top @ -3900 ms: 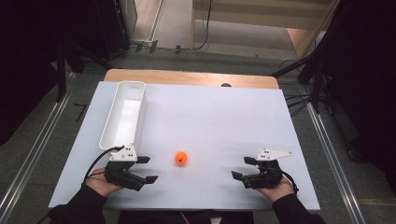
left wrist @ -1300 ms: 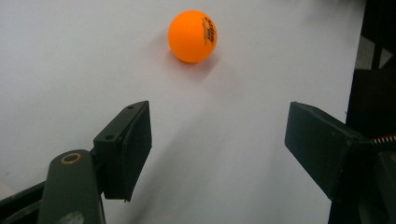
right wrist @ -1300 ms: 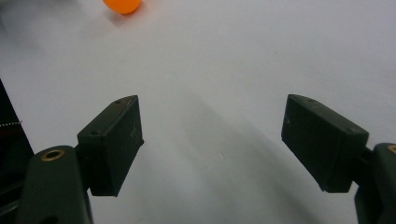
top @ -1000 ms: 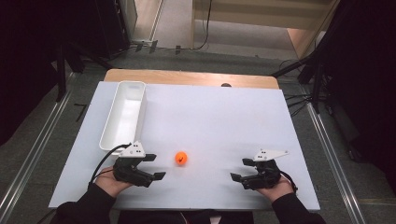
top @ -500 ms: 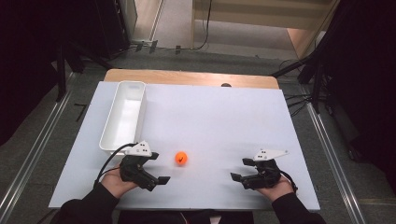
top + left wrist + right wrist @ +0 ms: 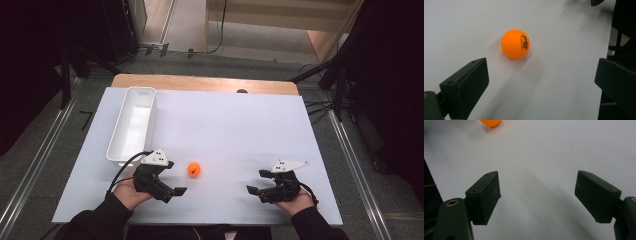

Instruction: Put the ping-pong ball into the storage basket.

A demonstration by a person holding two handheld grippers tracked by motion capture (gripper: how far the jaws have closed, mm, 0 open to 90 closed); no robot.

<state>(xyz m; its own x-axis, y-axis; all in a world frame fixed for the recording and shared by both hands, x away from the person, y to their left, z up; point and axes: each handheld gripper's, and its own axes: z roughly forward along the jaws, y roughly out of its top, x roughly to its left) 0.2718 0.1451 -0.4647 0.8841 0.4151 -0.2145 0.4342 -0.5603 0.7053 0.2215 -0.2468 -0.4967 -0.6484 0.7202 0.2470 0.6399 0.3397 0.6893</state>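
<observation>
An orange ping-pong ball (image 6: pixel 194 169) with dark print lies on the white table top. My left gripper (image 6: pixel 176 178) sits just left of it and points at it. Its jaws have just been opening and now stand wide, with nothing between them. In the left gripper view the ball (image 6: pixel 515 43) lies a short way beyond the left gripper (image 6: pixel 541 66), nearer the left jaw. My right gripper (image 6: pixel 257 182) rests near the front right of the table, open and empty, facing left. Far ahead of the right gripper (image 6: pixel 537 182), the ball (image 6: pixel 490 122) shows at the top edge.
A long white tray (image 6: pixel 123 160) lies along the table's left side, its near end just behind my left hand. The white table top (image 6: pixel 230 120) stretches bare to a wooden strip (image 6: pixel 200 82) at the back. Dark floor and stands surround the table.
The left gripper has crept a little toward the ball and its jaws have spread wide. The ball and the right gripper have stayed put.
</observation>
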